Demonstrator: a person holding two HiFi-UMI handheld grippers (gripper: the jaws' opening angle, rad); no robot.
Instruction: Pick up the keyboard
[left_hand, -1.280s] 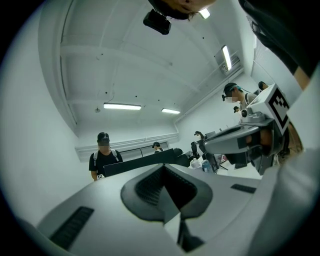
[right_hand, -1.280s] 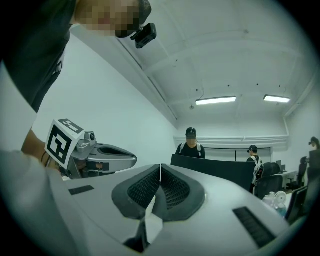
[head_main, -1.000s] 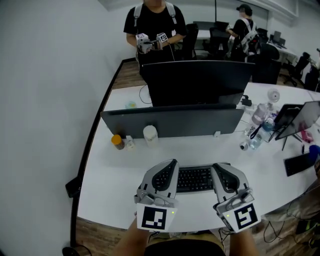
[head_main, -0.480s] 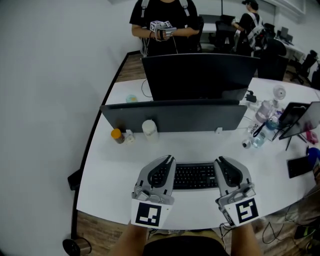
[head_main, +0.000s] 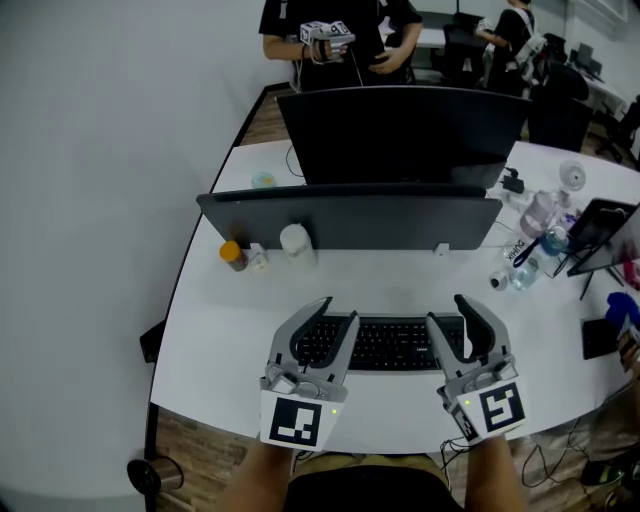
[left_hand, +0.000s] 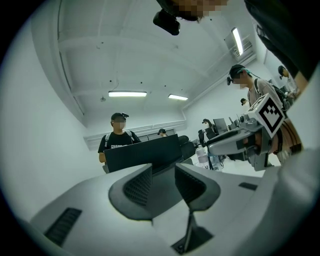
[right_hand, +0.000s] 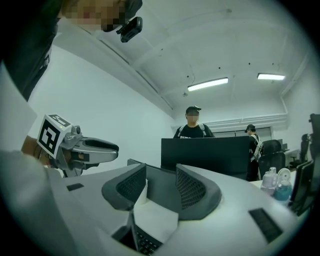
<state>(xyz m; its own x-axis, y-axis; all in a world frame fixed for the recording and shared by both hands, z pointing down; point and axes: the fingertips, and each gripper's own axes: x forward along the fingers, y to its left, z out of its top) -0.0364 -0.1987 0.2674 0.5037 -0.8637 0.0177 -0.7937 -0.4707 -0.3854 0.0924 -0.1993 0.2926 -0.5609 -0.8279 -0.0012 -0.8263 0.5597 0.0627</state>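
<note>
While opening, hand-held grippers (head_main: 337, 311) (head_main: 449, 309) astride keyboard (head_main: 395, 345).

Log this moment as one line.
left gripper: jaws opening, empty, at left end of keyboard | right gripper: jaws opening, empty, at right end | keyboard: flat on desk

A flat black keyboard (head_main: 385, 343) with rows of black keys lies on the plain white curved desk (head_main: 220, 330), which has a dark edge. Behind it, the long partition panel (head_main: 350, 225) is dark grey and the wide monitor (head_main: 400, 135) past it is black. The small jar (head_main: 234, 256) is brownish with an orange lid, and the squat cylinder (head_main: 296, 243) nearby is white. The plank floor (head_main: 190, 450) shows brown wood grain. The wall (head_main: 90, 150) is plain pale grey.
</note>
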